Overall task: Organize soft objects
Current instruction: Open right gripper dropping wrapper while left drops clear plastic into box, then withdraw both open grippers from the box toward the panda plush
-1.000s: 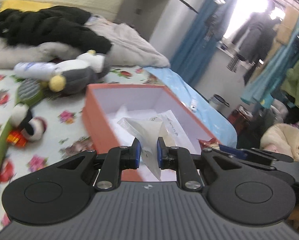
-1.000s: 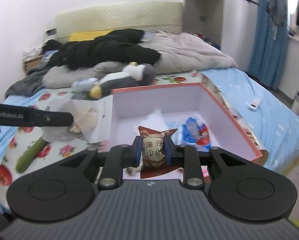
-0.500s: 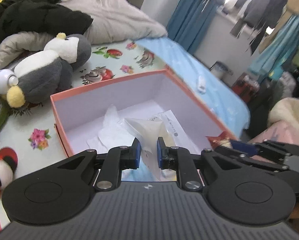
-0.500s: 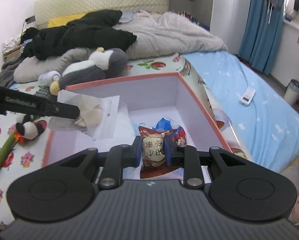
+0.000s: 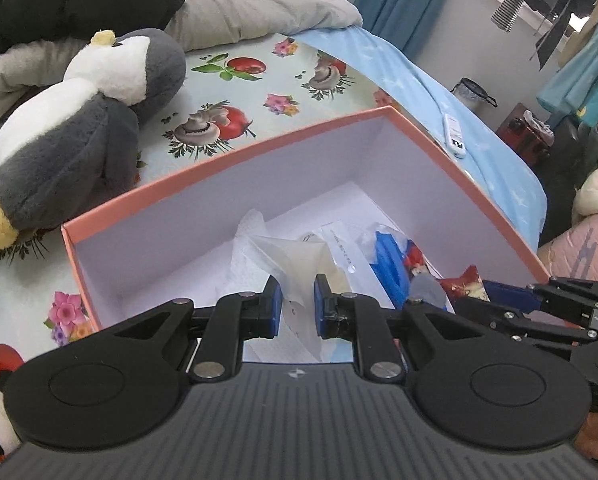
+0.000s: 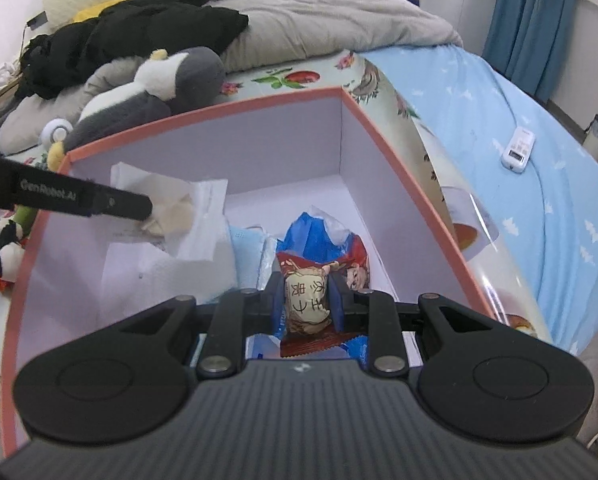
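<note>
An open pink box with white inside lies on the bed; it also shows in the right wrist view. My left gripper is shut on a clear plastic packet and holds it over the box's left half; the packet shows in the right wrist view. My right gripper is shut on a red-brown snack packet over the box's right half, above a blue-red packet on the box floor. White tissue lies in the box.
A grey and white plush penguin lies just behind the box. Black clothes and a grey blanket pile at the bed's head. A white remote lies on the blue sheet. A small plush lies left of the box.
Both grippers have moved forward and down over the box, each still holding its packet. The box now fills both views.
</note>
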### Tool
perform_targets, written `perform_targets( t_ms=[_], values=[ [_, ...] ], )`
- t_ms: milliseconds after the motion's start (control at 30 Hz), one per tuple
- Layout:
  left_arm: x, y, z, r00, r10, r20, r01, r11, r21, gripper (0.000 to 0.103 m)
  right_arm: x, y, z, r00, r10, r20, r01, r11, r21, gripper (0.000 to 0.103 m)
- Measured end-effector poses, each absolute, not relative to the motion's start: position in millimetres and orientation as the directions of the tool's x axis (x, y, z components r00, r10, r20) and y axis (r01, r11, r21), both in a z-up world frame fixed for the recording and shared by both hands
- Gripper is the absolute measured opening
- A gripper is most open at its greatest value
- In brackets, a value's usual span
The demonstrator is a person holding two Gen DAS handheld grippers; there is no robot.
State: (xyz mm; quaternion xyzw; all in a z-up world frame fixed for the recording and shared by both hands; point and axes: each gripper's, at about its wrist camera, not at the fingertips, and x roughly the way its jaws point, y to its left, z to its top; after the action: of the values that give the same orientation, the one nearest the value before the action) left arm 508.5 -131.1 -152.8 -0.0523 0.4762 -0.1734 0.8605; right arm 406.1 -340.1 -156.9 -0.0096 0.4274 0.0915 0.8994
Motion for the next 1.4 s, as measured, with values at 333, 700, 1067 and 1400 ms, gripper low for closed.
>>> perform_targets(
  t_ms=[333, 700, 1067, 1400],
  values=[
    [487, -128, -125, 0.543, -0.324, -0.775, 0.266, 0.941, -0.207, 0.041, 395, -340, -145, 0.638, 0.171, -0.751, -0.178, 0.981, 0.071, 0.040],
    [407, -109, -64, 0.657, -0.332, -0.677, 0.286, 0.941, -0.184, 0.041, 336, -333, -102, 0.710, 0.212, -0.671, -0.202, 0.975, 0.095, 0.040],
    [306, -83, -42, 0.746, -0.347, -0.568, 0.262, 0.938, -0.228, 0.041, 254, -312, -87, 0.780, 0.243, -0.577, -0.235, 0.968, 0.090, 0.040],
    [219, -62, -44, 0.788, -0.327, -0.522, 0.229, 0.942, -0.244, 0.041, 199, -289, -89, 0.791, 0.268, -0.550, -0.260, 0.961, 0.094, 0.040]
  ],
)
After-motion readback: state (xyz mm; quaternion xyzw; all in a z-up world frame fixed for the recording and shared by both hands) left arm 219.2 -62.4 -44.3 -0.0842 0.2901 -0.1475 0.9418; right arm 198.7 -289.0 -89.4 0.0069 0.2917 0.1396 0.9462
